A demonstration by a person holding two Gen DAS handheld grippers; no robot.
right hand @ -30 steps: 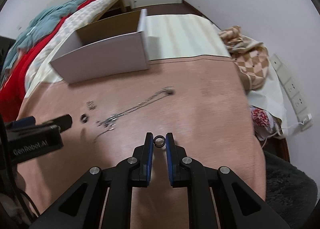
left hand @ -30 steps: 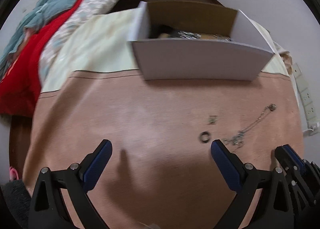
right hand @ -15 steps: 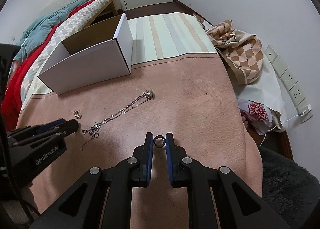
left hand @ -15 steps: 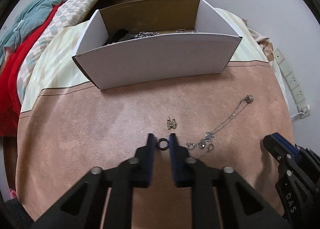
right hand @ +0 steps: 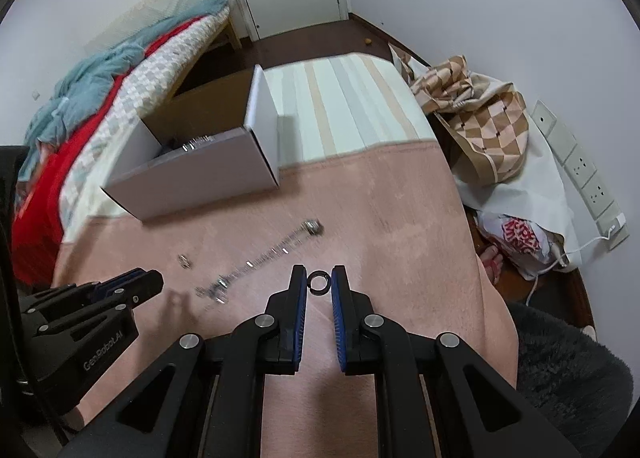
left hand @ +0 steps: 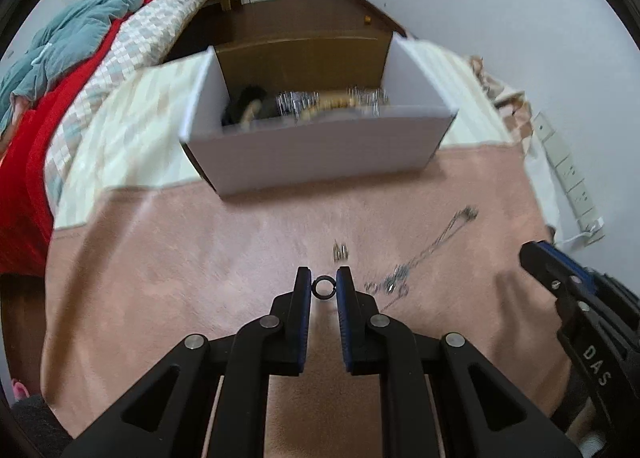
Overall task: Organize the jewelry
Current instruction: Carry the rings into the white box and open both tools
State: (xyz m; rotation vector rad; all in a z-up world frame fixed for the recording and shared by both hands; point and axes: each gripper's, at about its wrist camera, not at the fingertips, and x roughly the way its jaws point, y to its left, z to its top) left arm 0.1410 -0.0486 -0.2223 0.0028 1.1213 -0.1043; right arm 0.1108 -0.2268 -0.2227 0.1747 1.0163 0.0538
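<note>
My left gripper (left hand: 324, 287) is shut on a dark ring (left hand: 324, 287) and holds it above the pink cloth. My right gripper (right hand: 319, 281) is shut on a silver ring (right hand: 319, 281), also lifted. A silver chain necklace (left hand: 424, 254) lies on the cloth to the right of the left gripper, and shows in the right wrist view (right hand: 264, 258). A small pair of earrings (left hand: 340, 252) lies just beyond the left gripper, seen too in the right wrist view (right hand: 185, 260). The white cardboard box (left hand: 320, 154) at the back holds several jewelry pieces.
The pink cloth (left hand: 180, 258) covers the near part of the bed. A striped sheet (right hand: 340, 106) lies behind it. Red and teal bedding (left hand: 60, 78) is at the left. A checked bag (right hand: 480, 126) and wall sockets (right hand: 580, 174) are at the right.
My left gripper closed on the dark ring and lifted it off the cloth. My right gripper rose and pulled back with its ring.
</note>
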